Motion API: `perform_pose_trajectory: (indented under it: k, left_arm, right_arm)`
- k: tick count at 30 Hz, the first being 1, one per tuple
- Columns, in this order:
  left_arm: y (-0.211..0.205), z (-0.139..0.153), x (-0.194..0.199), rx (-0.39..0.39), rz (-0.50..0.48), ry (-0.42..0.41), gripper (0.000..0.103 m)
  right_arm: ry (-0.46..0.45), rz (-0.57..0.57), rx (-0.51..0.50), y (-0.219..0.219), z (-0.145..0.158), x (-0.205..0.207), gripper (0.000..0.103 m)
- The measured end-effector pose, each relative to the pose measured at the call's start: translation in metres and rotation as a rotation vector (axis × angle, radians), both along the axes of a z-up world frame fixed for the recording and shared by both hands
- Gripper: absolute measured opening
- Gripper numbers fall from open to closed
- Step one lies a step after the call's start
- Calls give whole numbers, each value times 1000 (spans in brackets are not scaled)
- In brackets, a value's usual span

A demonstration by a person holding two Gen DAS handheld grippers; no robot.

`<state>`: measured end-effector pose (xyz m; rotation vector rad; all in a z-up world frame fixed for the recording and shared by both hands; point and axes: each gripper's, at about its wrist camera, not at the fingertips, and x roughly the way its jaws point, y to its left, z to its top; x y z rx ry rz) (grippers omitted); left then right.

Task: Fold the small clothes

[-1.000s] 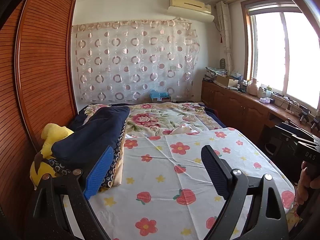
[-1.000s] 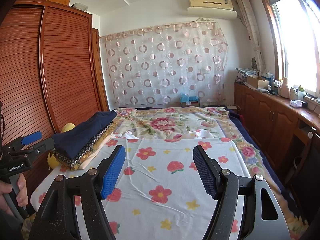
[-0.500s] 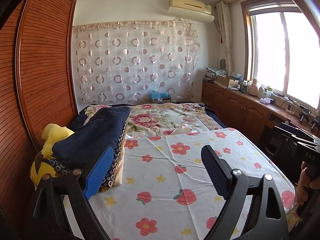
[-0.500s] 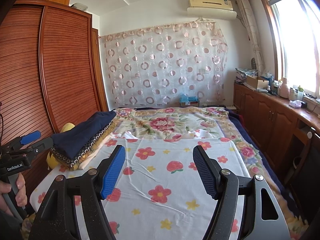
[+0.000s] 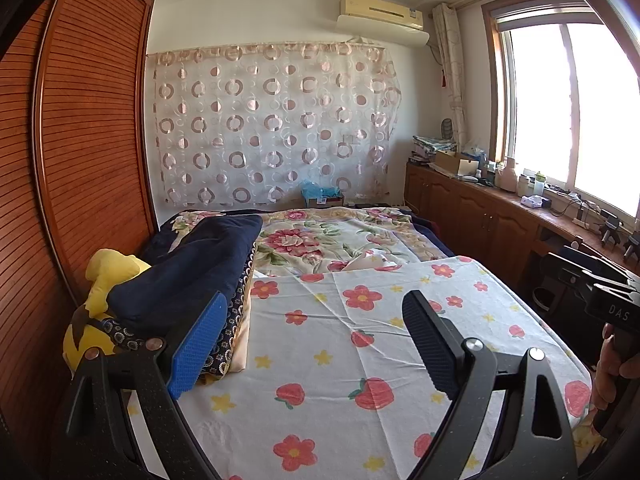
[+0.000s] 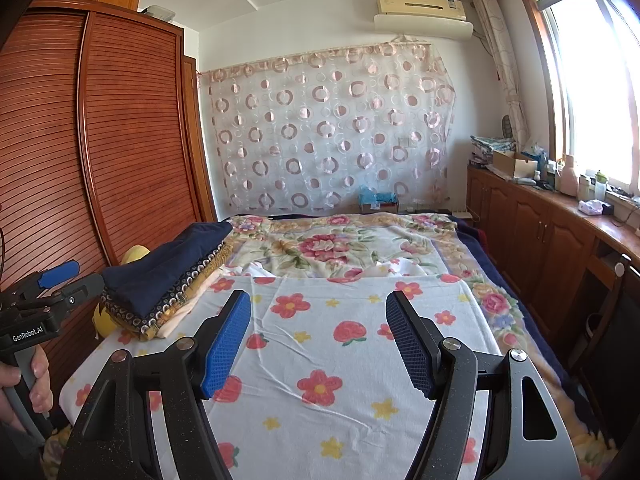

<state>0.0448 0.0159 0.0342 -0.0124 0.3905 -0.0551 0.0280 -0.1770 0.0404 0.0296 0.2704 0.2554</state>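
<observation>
Two grippers are being held over the bed: the left gripper (image 5: 312,340) and the right gripper (image 6: 318,338), each with fingers spread wide and nothing between them. One stack of folded clothes (image 5: 188,284) is lying at the left edge of the flowered sheet (image 5: 360,360), a navy piece on top. A yellow plush toy (image 5: 104,276) is being pressed between stack and wardrobe (image 5: 80,140).
</observation>
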Motion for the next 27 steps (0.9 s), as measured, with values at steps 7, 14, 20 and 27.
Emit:
perform_pose_trajectory:
  k: [7, 14, 20, 27]
  left_arm:
    - [0, -1, 0, 2, 0, 0, 90]
    - [0, -2, 1, 3, 1, -1, 90]
    - [0, -2, 0, 3, 0, -2, 90]
    - [0, -3, 0, 4, 0, -3, 90]
  right_arm:
    - [1, 1, 0, -1, -1, 0, 72]
    - [1, 1, 0, -1, -1, 1, 72]
    - [1, 2, 0, -2, -1, 0, 72]
    - [-3, 1, 4, -2, 0, 1, 72]
